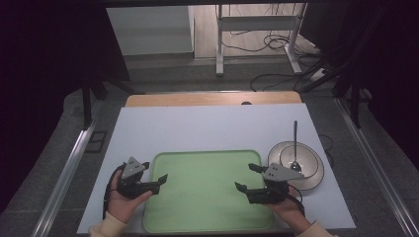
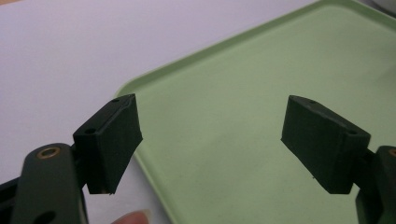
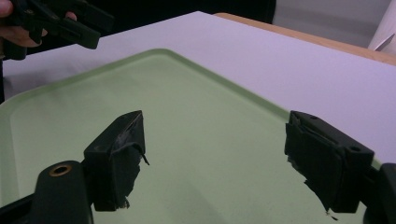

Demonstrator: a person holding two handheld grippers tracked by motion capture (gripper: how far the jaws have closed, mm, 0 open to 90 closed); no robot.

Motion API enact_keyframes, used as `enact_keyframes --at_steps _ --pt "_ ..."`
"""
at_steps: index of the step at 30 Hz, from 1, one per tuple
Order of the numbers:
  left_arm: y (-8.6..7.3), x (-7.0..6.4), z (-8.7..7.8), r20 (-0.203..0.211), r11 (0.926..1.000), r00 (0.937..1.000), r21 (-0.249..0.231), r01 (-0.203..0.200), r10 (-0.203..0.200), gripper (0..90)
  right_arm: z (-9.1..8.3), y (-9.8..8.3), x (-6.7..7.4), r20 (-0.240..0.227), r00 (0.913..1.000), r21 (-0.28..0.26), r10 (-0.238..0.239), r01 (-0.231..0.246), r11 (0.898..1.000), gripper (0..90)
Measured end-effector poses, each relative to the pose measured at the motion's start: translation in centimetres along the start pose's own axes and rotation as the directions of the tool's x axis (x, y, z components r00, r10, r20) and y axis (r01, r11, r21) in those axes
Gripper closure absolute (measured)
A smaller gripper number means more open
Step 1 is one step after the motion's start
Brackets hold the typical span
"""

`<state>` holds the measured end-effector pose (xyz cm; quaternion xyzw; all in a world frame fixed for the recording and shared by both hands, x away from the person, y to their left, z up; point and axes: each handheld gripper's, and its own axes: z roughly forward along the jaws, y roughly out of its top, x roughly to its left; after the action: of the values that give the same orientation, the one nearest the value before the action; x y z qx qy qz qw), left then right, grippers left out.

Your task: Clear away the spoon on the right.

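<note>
A light green tray [image 1: 207, 197] lies empty on the white sheet, close to the front edge. My left gripper [image 1: 154, 172] hovers at the tray's left rim, open, with nothing between its jaws. In the left gripper view, the left gripper [image 2: 212, 140] stands wide over the tray [image 2: 261, 84] near a rounded corner. My right gripper [image 1: 246, 177] hangs over the tray's right part, open and empty. In the right gripper view, the right gripper [image 3: 215, 158] looks across the tray [image 3: 187, 102] toward the left gripper [image 3: 105, 31] at the upper left.
A round silvery plate [image 1: 312, 163] with a spoon [image 1: 295, 140] resting in it sits right of the tray, just behind my right hand. The white sheet [image 1: 207, 128] covers a wooden table [image 1: 212, 98]. Cables and a metal stand's legs are on the floor beyond.
</note>
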<state>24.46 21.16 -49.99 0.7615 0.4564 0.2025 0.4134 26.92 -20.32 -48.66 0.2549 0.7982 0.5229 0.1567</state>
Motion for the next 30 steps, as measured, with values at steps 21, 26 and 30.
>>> enact_keyframes --at_steps 21,26,30 --pt "-0.2 -0.4 -0.3 -0.016 0.9997 0.9996 -0.004 -0.024 0.024 19.3 -0.4 0.5 0.6 -0.001 1.0 0.008 -0.008 0.008 1.0 20.3" --pt "0.0 -0.2 0.1 -0.008 0.9998 0.9998 -0.004 -0.019 0.019 19.3 -1.0 1.3 0.5 0.008 1.0 -0.003 -0.001 0.001 1.0 21.0" --pt "0.3 -0.1 0.4 -0.015 0.9999 0.9997 -0.002 -0.017 0.017 19.3 -1.5 2.4 0.1 0.014 0.9999 0.009 0.007 -0.007 1.0 21.4"
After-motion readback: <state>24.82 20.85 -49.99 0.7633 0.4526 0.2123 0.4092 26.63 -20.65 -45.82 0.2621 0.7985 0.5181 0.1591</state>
